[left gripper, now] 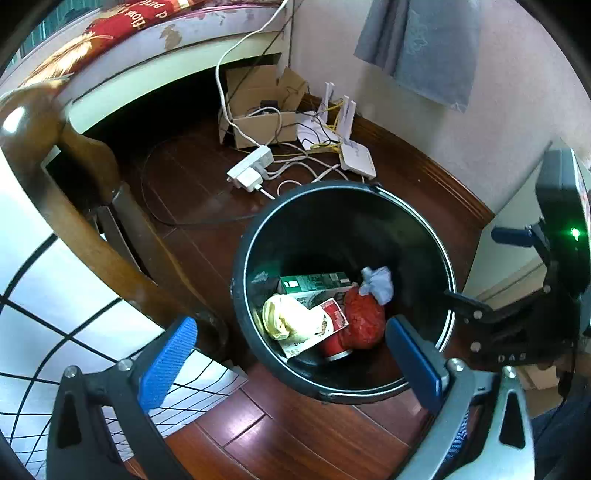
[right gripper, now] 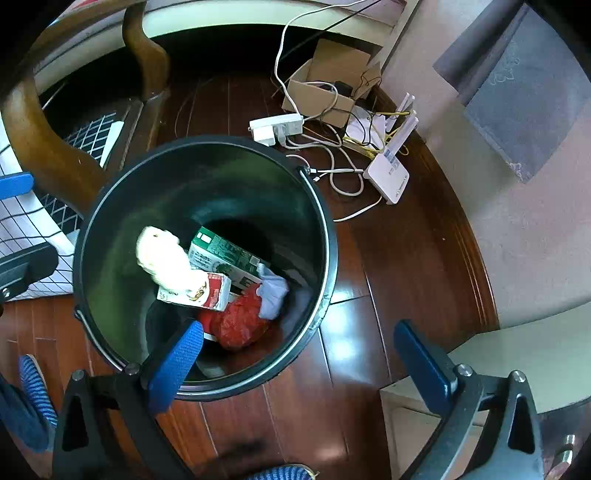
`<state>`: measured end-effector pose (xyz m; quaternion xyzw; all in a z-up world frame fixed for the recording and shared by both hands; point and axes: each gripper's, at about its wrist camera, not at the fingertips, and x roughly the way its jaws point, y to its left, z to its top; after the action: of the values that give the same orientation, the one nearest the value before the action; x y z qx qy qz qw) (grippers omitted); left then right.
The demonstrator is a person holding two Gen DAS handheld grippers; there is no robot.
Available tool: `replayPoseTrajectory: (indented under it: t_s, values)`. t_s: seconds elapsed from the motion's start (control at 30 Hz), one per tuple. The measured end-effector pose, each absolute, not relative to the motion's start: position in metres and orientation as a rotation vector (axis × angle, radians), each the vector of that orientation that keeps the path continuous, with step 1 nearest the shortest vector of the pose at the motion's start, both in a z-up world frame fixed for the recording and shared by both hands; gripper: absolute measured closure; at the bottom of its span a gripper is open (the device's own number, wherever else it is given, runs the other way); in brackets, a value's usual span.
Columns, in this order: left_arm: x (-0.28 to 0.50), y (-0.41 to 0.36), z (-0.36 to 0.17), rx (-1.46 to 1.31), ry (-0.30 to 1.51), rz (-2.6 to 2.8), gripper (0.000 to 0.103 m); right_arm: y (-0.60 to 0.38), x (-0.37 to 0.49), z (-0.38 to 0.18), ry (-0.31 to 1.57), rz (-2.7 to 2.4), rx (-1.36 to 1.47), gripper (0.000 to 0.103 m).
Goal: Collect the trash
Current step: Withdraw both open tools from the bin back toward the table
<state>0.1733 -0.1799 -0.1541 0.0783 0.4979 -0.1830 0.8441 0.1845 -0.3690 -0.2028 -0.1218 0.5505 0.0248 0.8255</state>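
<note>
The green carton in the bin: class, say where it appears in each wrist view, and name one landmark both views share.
Left wrist view: green carton lies just right of centre, behind the red bag.
Right wrist view: green carton sits centre-left, above the red bag.
Shared landmark: white router on the floor.

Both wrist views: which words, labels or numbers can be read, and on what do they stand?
"DAS", faint: on the right gripper, on its body.
Red cloth: white letters, upside down and cut off, unreadable.
Green carton and red carton: print too small.
Router: label blurred.
</note>
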Motion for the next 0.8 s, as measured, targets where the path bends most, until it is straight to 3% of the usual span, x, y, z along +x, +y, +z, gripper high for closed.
replayPoseTrajectory:
  t_s: [0.8]
  values:
    - [0.154, -0.168, -0.128, 0.176, 0.995, -0.37, 0.0, -0.359, 0.17, -0.159, 1.109, 0.085, -0.188, 0.0]
